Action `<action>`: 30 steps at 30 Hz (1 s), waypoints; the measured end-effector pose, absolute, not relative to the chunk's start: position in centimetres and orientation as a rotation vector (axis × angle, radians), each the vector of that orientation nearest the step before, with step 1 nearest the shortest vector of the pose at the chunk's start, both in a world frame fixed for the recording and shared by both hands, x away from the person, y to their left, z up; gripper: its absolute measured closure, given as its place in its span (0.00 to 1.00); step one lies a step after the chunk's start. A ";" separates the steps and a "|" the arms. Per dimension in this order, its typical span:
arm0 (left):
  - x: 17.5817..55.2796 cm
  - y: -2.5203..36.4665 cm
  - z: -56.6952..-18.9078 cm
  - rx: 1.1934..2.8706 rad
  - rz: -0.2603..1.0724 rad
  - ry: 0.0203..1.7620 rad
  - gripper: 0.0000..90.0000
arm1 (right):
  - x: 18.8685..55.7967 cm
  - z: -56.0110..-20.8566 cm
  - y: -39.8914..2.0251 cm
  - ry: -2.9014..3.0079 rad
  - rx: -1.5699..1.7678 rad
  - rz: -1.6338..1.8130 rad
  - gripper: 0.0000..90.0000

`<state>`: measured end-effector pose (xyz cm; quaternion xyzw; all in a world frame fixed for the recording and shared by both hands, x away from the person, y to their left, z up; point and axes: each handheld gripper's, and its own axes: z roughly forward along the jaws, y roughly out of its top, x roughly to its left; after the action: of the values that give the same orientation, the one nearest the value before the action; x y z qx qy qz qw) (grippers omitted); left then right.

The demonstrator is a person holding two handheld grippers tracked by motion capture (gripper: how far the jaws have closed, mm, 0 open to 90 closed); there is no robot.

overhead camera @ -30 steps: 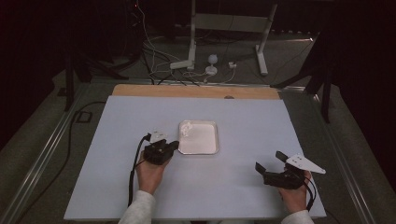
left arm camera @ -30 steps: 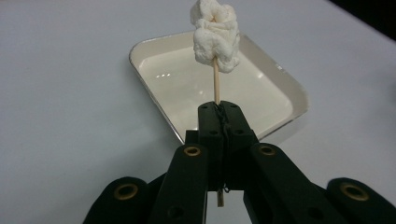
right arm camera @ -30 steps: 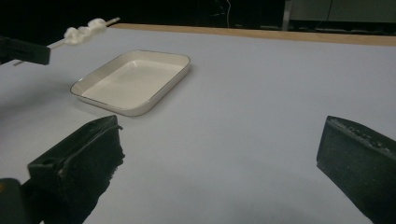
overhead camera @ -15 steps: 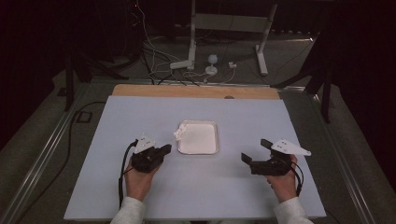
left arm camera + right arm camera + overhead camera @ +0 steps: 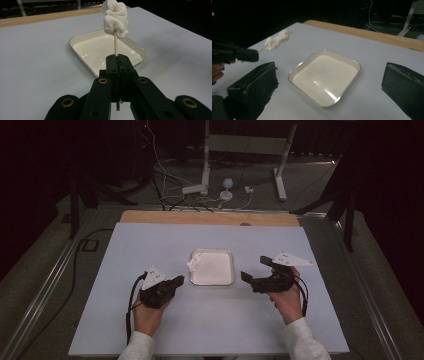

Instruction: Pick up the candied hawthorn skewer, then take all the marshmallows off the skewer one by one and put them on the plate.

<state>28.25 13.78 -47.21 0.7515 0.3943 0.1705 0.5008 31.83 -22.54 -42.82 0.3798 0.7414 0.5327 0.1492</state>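
High view: a pale worktop (image 5: 115, 285) with a bare wooden strip (image 5: 165, 217) along its far edge carries a shallow white tray (image 5: 228, 254) near its middle. To the tray's left, the left gripper (image 5: 177, 281) has its jaws closed on a thin wooden skewer (image 5: 115, 45) bearing a lump of white, fluffy material (image 5: 115, 17); the lump hangs over the tray's near-left corner, raised above the worktop. To the tray's right, the right gripper (image 5: 254, 268) points at the tray with its jaws spread wide and nothing between them. Nothing stands between either gripper and the tray. Left gripper view: the skewer rises upright from the clamped jaws, with the tray directly behind it. Right gripper view: the tray lies between the two parted jaws, and the other gripper enters at far left with the skewer slanting toward the tray. Beyond the worktop, on the dark floor (image 5: 320, 185), lie tangled cables (image 5: 170, 180) and the white legs of a stand (image 5: 282, 165).
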 end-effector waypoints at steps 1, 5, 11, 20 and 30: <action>28.3 13.8 -47.3 1.819 0.416 0.955 1.00 | 32.1 -42.6 -22.3 2.135 1.091 1.534 0.00; 28.3 13.9 -47.3 1.808 0.412 0.956 1.00 | 32.8 -41.7 -20.5 2.153 1.091 1.522 0.00; 28.2 13.7 -47.4 1.818 0.420 0.940 1.00 | 33.5 -41.0 -18.7 2.184 1.061 1.544 0.00; 27.8 13.6 -47.4 1.814 0.431 0.901 1.00 | 34.9 -40.7 -16.2 2.239 1.065 1.544 0.00; 27.4 13.3 -47.2 1.800 0.434 0.869 1.00 | 36.6 -40.7 -14.7 2.301 1.130 1.584 0.03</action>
<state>27.42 13.33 -47.20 0.7512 0.3624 0.1811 0.5211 36.57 -14.75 -40.73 0.3743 0.7620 0.5245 0.0640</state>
